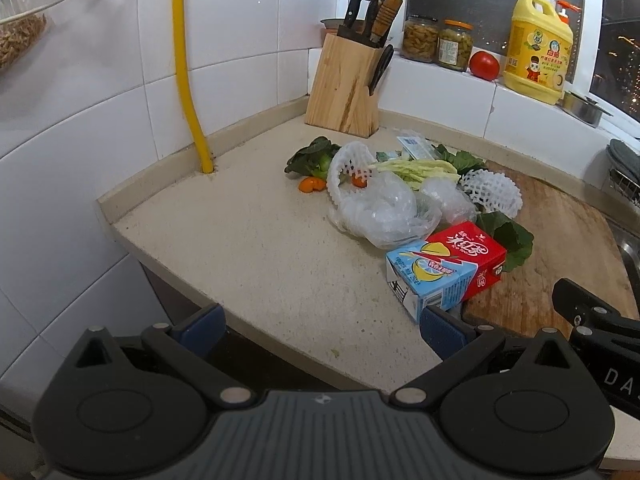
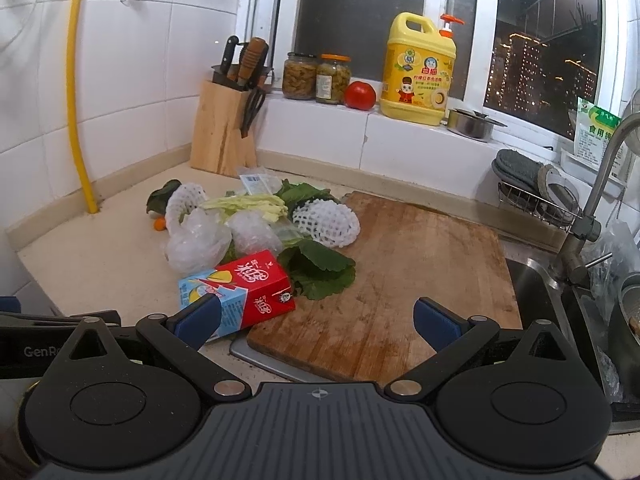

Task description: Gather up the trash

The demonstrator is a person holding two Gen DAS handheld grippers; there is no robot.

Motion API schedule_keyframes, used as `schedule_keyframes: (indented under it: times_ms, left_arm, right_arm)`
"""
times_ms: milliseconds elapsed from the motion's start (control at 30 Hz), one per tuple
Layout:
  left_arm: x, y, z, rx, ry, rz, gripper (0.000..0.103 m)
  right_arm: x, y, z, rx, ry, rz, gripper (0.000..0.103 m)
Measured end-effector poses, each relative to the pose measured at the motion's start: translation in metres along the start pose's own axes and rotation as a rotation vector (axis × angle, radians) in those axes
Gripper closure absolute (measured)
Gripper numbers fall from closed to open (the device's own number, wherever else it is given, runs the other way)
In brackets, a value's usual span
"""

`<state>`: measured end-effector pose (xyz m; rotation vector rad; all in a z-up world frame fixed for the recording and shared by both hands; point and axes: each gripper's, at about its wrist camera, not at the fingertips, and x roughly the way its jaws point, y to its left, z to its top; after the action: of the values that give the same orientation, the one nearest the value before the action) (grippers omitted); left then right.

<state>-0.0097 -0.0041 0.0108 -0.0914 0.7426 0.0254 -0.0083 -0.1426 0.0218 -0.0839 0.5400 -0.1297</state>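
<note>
Trash pile (image 2: 248,236) lies on the counter just left of the cutting board (image 2: 408,280); left gripper (image 1: 322,326) and right gripper (image 2: 316,320) both have fingers apart, holding nothing.

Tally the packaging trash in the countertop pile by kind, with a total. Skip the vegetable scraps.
Drink cartons: 2, red and blue
White foam fruit nets: 2
Clear plastic bags: 2
Labelled clear wrapper: 1
Total: 7
</note>
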Motion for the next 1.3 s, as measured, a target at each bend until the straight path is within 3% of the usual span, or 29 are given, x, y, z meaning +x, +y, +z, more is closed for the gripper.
schedule_keyframes:
  times_ms: [633, 1100, 1300]
  left_arm:
    - [-0.0001, -0.0062, -0.0028, 0.047, -0.041, 0.041, 0.003]
    - [0.0027, -0.0005, -0.0015, -0.004, -0.021, -0.006, 0.003]
    - [0.003, 0.0015, -0.0032, 0.014, -0.054, 0.006, 0.003]
  right_arm:
    - [0.0003, -0.001, 0.0006, 0.005, 0.0, 0.0, 0.0]
    - [0.0005, 0.0007, 0.0006, 0.006, 0.002, 0.0, 0.0]
    - [0.0001, 0.0009, 0.0007, 0.006, 0.002, 0.001, 0.0]
